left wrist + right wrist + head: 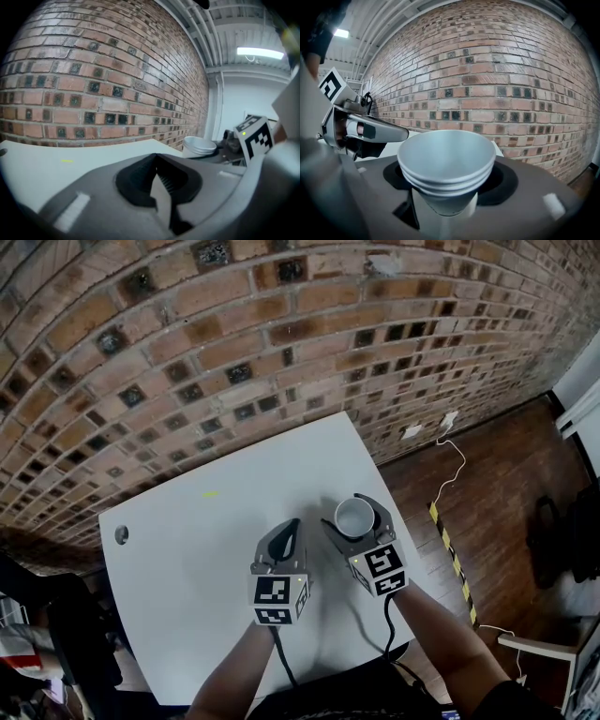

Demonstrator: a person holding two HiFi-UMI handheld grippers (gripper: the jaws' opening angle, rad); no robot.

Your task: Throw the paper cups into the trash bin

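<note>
Currently your two tongs sit over the lower right part of the white desk (pixel 178 577), side by side and close together. The desk's right edge runs just beside your right tongs (pixel 356 505), and beyond it the dark wooden floor (pixel 497 465) drops away, crossed by a yellow-and-black strip (pixel 450 554) and a thin white cable (pixel 457 460). The far edge lies toward the top of the frame, close to the brick wall (pixel 234 352). To the left of your left tongs (pixel 289 526) the desk spreads wide, with only a round grey cap (pixel 121 534) near the left edge and a small yellow mark (pixel 210 493) further up.

Your right tongs stand wide and are clenched round a stack of paper cups (pixel 353 517), the two sides hugging the stack low on its body, well under the rims. Your left tongs are clenched tip to tip with nothing in them, pointing toward the top of the frame.

The stack stands upright, its long axis vertical and its open mouth facing up at your head camera. Three nested rims show in the right gripper view. You cannot tell from any view whether its base rests on the desk.
</note>
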